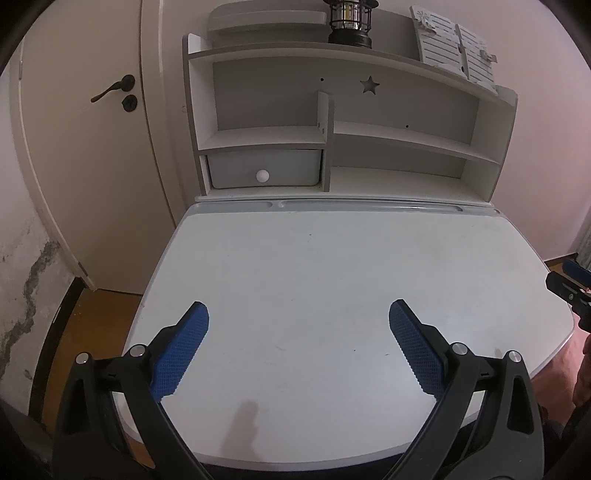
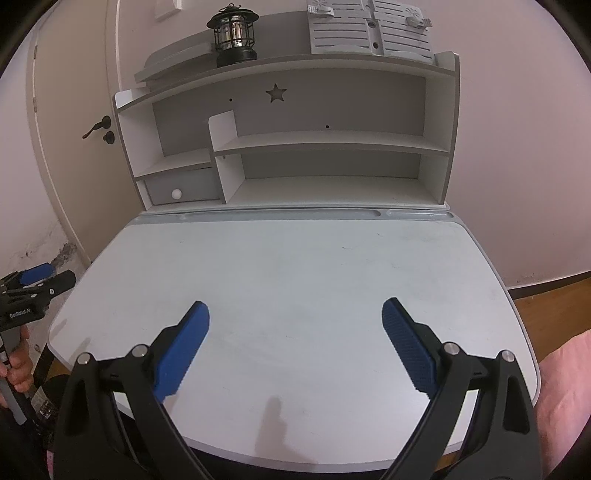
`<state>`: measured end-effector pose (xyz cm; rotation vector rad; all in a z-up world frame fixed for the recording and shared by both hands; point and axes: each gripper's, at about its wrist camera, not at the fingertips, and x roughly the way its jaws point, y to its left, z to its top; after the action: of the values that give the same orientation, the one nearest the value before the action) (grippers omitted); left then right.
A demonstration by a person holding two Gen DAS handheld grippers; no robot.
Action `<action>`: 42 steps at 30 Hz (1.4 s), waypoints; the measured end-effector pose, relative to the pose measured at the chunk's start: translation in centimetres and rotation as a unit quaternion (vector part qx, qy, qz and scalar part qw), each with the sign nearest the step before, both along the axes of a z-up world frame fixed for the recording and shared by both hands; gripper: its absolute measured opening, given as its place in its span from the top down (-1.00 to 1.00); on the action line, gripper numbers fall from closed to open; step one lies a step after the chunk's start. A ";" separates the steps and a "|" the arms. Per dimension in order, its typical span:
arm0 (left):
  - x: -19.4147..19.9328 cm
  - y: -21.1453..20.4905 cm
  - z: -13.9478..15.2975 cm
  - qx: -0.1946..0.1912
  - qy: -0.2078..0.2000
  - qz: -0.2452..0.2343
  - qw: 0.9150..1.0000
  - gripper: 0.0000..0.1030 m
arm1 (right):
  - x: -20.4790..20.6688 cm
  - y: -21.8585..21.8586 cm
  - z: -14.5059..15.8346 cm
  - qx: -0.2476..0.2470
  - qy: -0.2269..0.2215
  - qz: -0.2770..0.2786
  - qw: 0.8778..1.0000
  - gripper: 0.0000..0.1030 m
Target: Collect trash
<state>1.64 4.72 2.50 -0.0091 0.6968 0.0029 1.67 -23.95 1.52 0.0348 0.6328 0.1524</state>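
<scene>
My left gripper (image 1: 298, 314) is open and empty, held over the near part of a white desk top (image 1: 332, 266). My right gripper (image 2: 295, 314) is open and empty too, over the same desk top (image 2: 295, 266). The right gripper also shows at the right edge of the left wrist view (image 1: 570, 282). The left gripper shows at the left edge of the right wrist view (image 2: 35, 280). I see no trash on the desk in either view.
A white shelf unit (image 1: 332, 133) stands at the back of the desk, with a small drawer (image 1: 263, 170) at its lower left. A black lantern (image 2: 233, 35) and a white slatted rack (image 2: 369, 29) stand on top. A door (image 1: 92, 147) is to the left.
</scene>
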 end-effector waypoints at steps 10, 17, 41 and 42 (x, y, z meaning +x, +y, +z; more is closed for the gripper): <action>0.1 0.0 -0.2 0.002 0.004 -0.001 1.000 -0.85 | 0.1 -0.1 -0.1 0.001 0.003 -0.002 1.000 -0.77; 0.1 0.0 -0.2 0.002 0.004 -0.001 1.000 -0.85 | 0.1 -0.1 -0.1 0.002 0.002 -0.004 1.000 -0.77; 0.0 -0.2 -0.3 0.004 0.003 -0.002 1.000 -0.85 | 0.3 0.0 0.0 0.002 0.001 -0.007 1.000 -0.77; 0.0 -0.2 -0.3 0.004 0.003 -0.002 1.000 -0.85 | 0.3 0.0 0.0 0.002 0.001 -0.007 1.000 -0.77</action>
<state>1.61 4.54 2.17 0.0008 0.7037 0.0020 1.94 -23.99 1.48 0.0426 0.6344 0.1391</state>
